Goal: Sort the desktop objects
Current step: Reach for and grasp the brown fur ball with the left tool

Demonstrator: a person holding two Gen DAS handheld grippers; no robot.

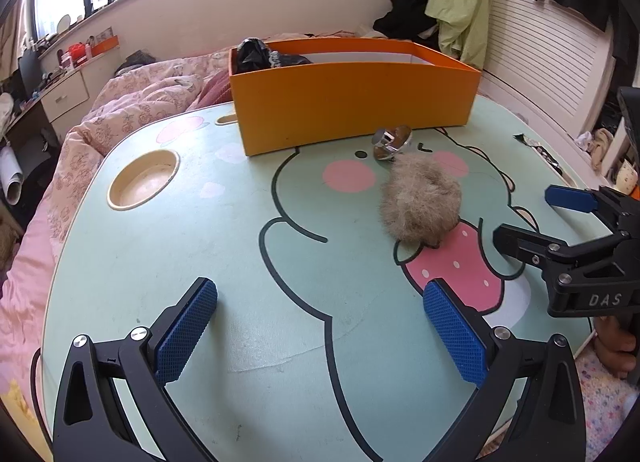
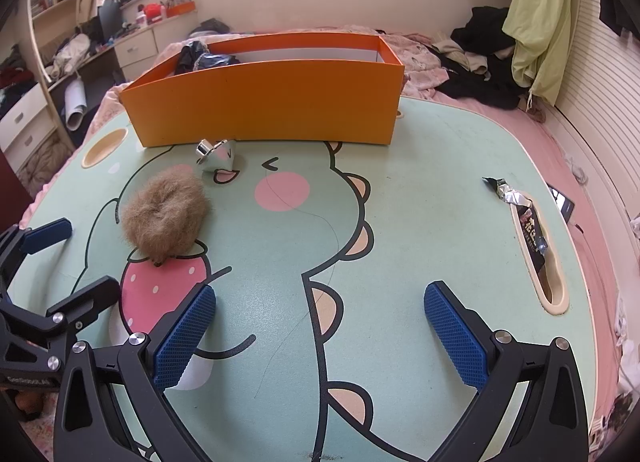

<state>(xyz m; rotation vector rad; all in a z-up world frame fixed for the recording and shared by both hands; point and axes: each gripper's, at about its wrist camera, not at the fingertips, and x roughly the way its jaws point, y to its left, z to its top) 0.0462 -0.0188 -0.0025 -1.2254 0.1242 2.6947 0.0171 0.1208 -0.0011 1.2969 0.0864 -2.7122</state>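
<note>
A fluffy brown hair tie (image 1: 420, 202) (image 2: 166, 216) lies on the green cartoon table (image 1: 240, 262) (image 2: 420, 222). A shiny silver spinning top (image 1: 391, 142) (image 2: 216, 158) lies just beyond it, in front of the orange box (image 1: 356, 106) (image 2: 268, 98). Dark items (image 1: 264, 54) (image 2: 202, 56) sit in the box's left end. A foil snack wrapper (image 2: 520, 218) lies at the table's right, partly in a slot. My left gripper (image 1: 320, 334) is open and empty over the near table. My right gripper (image 2: 320, 334) is open and empty; it also shows in the left wrist view (image 1: 532, 222), right of the hair tie.
A round cup recess (image 1: 144, 178) (image 2: 104, 148) is set in the table's left side, and a long slot (image 2: 548, 262) on the right. The table stands on a pink bed (image 1: 120, 110). Clothes (image 2: 500, 62) pile behind, drawers (image 2: 136, 46) at far left.
</note>
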